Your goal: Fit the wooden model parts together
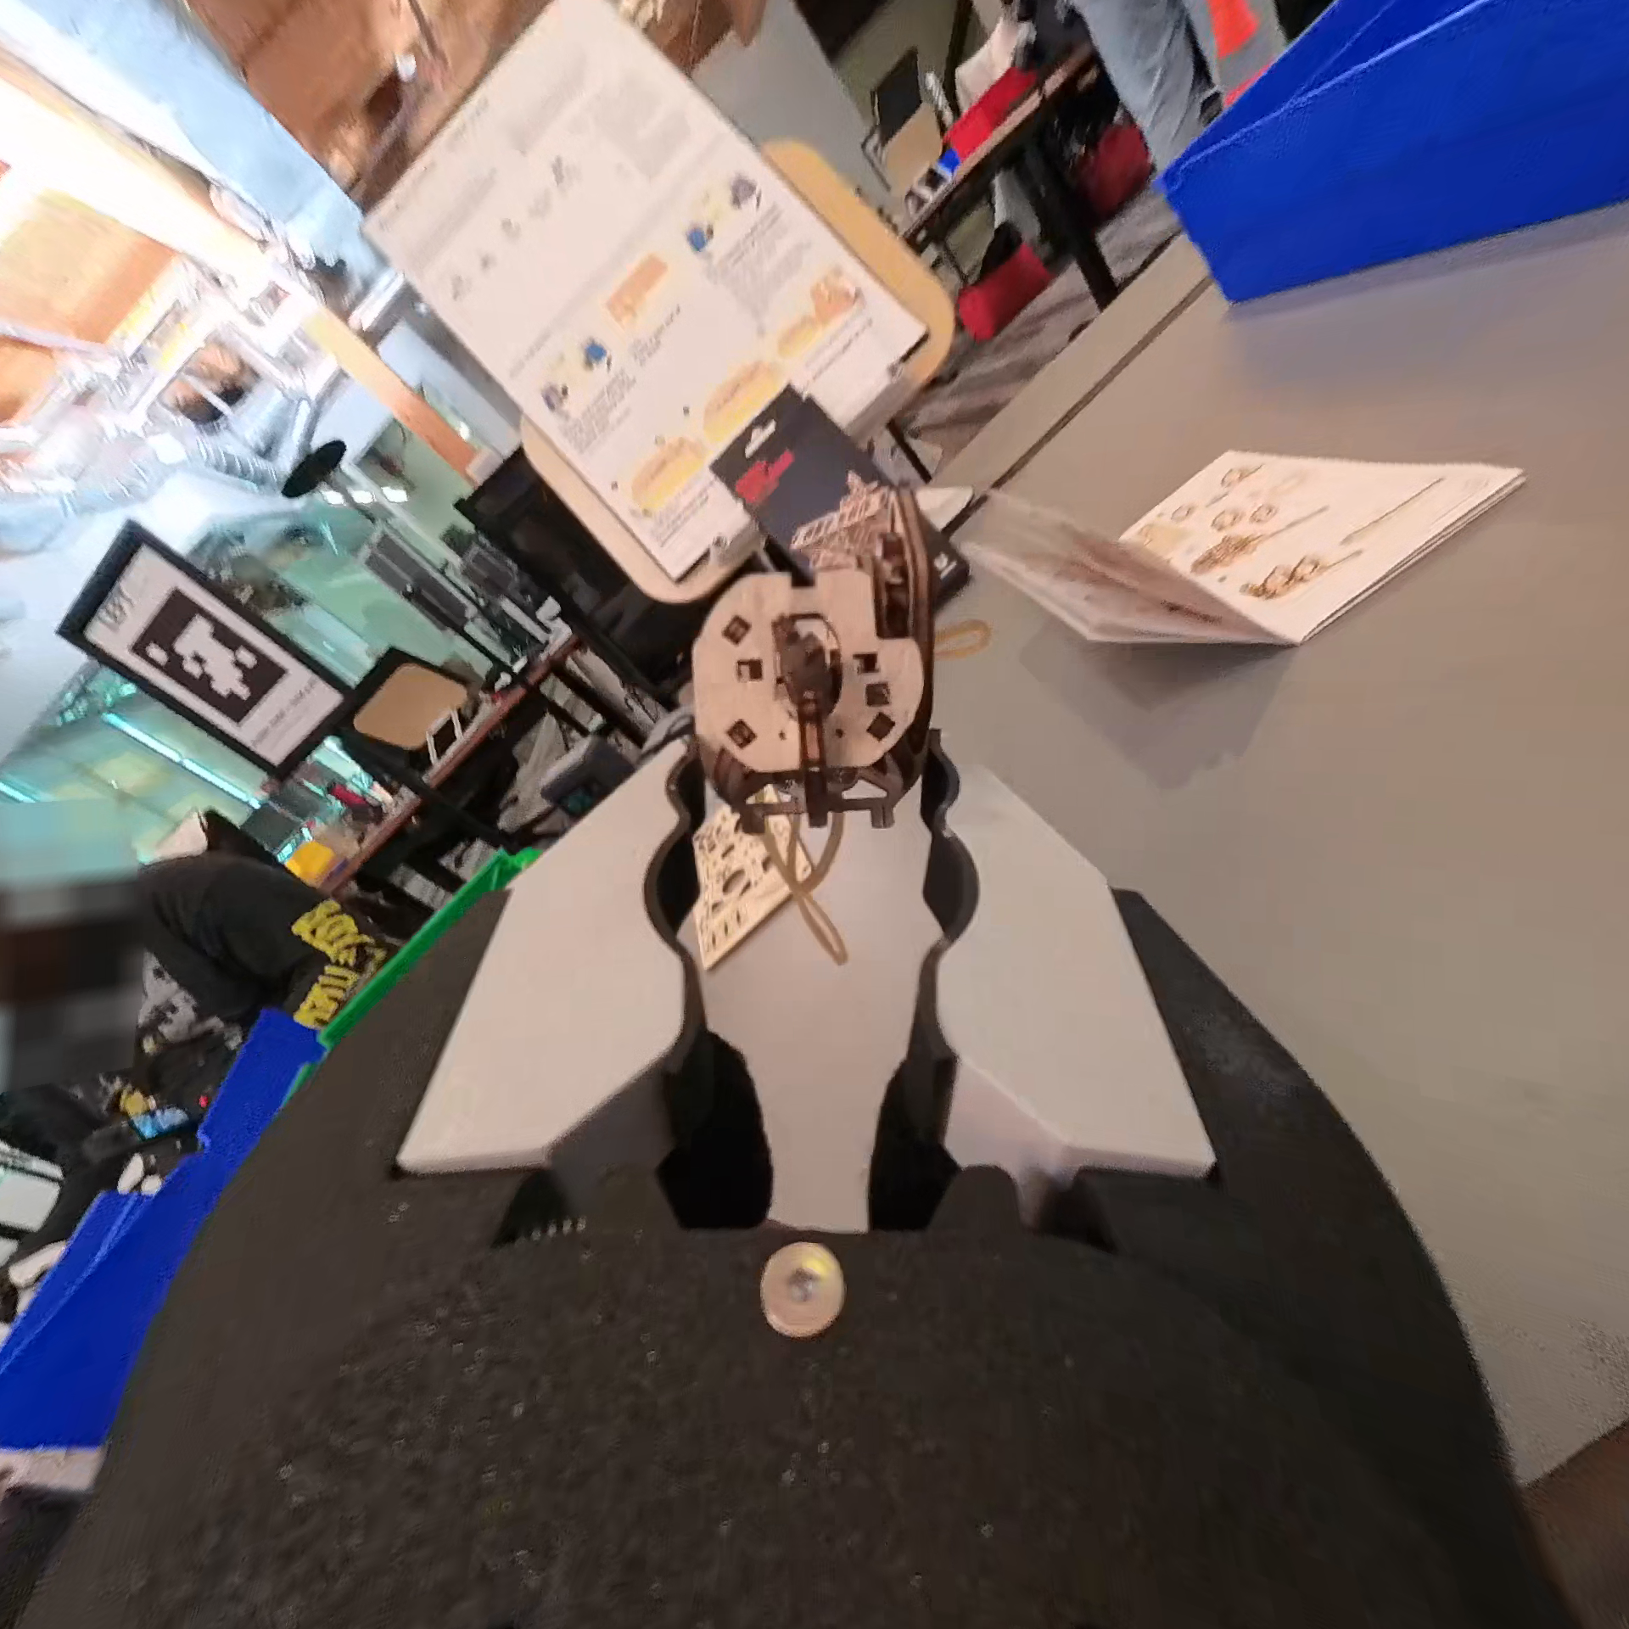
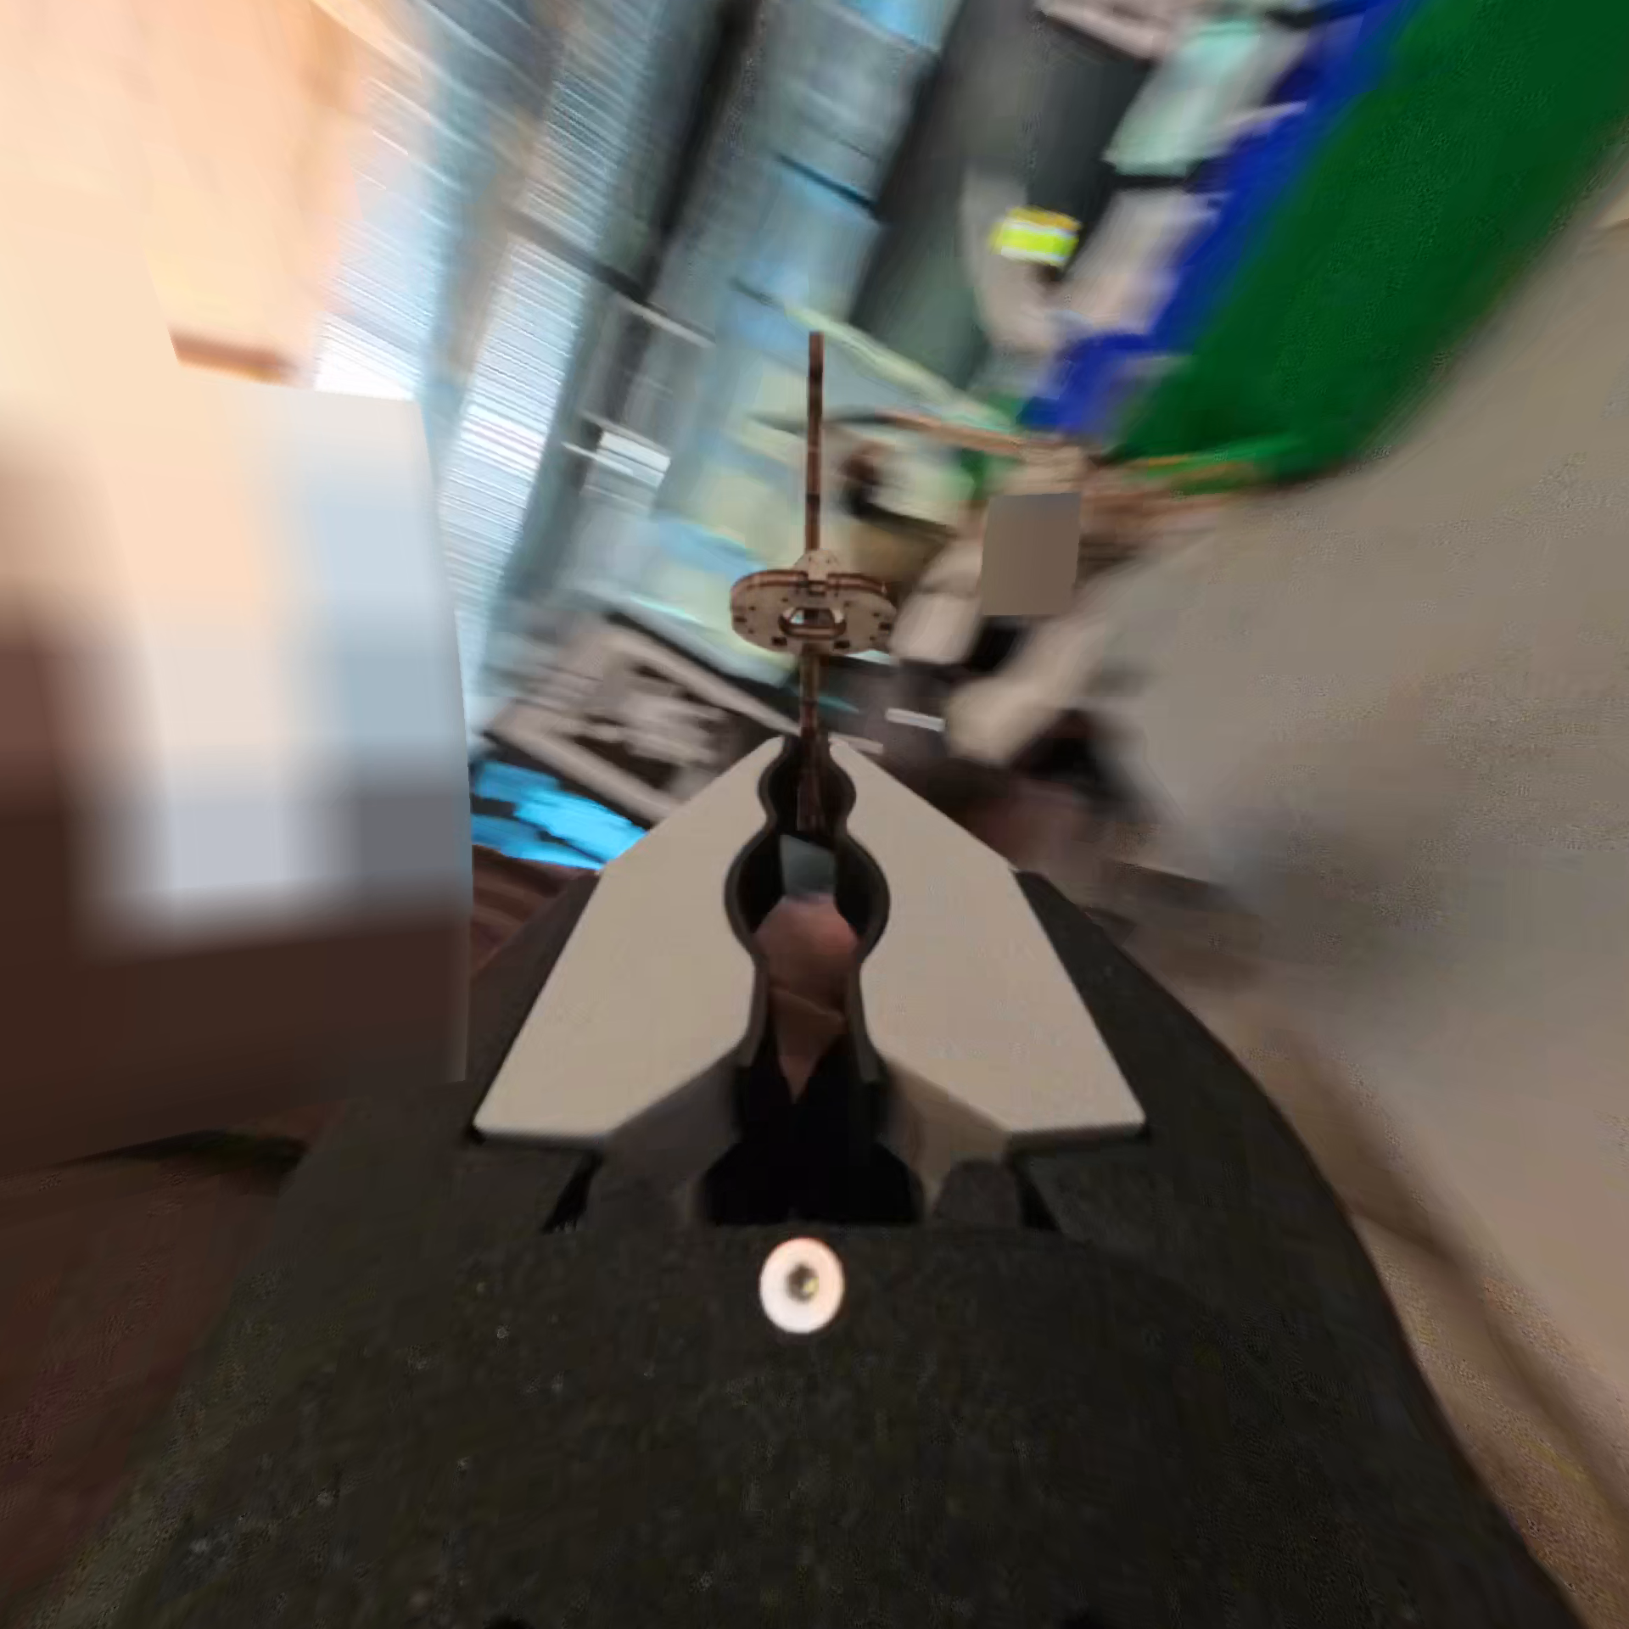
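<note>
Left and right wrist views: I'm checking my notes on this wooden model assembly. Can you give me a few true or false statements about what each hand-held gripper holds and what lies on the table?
1. The left hand-held gripper grips a round wooden assembly. True.
2. The right hand-held gripper is empty. False: it pinches a thin wooden stick carrying a small disc.
3. An open booklet lies on the grey table. True.
4. The booklet is closed. False: its pages lie open.

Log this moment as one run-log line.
left gripper: shut on round wooden subassembly | right gripper: shut on thin wooden rod piece | parts: unjoined
</note>
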A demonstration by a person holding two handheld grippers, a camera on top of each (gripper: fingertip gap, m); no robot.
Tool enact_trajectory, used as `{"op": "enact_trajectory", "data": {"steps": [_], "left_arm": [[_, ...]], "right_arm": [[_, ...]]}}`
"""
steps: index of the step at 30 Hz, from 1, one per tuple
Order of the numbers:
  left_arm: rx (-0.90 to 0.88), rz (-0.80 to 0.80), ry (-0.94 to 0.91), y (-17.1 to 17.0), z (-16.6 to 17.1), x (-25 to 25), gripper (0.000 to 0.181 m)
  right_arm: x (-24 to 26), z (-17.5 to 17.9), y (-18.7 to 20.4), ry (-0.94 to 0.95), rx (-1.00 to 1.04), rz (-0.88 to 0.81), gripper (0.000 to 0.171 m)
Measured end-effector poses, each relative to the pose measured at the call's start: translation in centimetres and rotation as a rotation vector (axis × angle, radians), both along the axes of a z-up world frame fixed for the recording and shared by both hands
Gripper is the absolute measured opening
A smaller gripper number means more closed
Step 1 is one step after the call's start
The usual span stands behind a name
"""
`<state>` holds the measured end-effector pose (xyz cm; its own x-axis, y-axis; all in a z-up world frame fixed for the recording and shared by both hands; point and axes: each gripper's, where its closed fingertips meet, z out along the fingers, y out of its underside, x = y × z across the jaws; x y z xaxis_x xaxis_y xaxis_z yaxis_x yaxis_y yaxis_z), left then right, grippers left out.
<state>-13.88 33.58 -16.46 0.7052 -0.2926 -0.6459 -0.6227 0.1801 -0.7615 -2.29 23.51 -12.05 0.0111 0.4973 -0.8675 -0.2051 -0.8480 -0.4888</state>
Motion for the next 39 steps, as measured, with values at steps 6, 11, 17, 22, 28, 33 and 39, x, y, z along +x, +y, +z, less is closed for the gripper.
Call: {"op": "enact_trajectory", "data": {"steps": [6, 11, 17, 22, 28, 33, 39], "left_arm": [[-0.081, 0.022, -0.071, 0.7, -0.4, -1.5, 0.047], [-0.068, 0.002, -0.034, 0.2, -0.4, -0.6, 0.047], [-0.062, -0.013, -0.020, -0.5, -0.4, -0.1, 0.048], [-0.079, -0.029, -0.035, -0.5, -0.5, 0.2, 0.047], [-0.089, -0.047, -0.041, -0.7, -0.6, 0.7, 0.047], [-0.088, -0.058, -0.027, -1.0, -0.7, 1.1, 0.047], [-0.101, -0.062, -0.028, -1.0, -0.9, 1.1, 0.047]], "right_arm": [[17.1, -11.5, 9.7, -1.480, 0.472, -0.262, 0.003], [19.2, -14.7, 11.7, -2.030, 0.957, 0.009, 0.003], [16.9, -17.4, 9.3, -1.902, 1.010, 0.035, 0.006], [14.8, -16.5, 6.7, -1.485, 0.737, -0.122, 0.025], [17.9, -15.3, 7.8, -0.980, 0.263, -0.355, 0.028], [21.0, -17.4, 9.0, -1.049, 0.204, -0.344, 0.027], [18.0, -18.6, 8.0, -0.886, 0.078, -0.244, 0.024]]}}
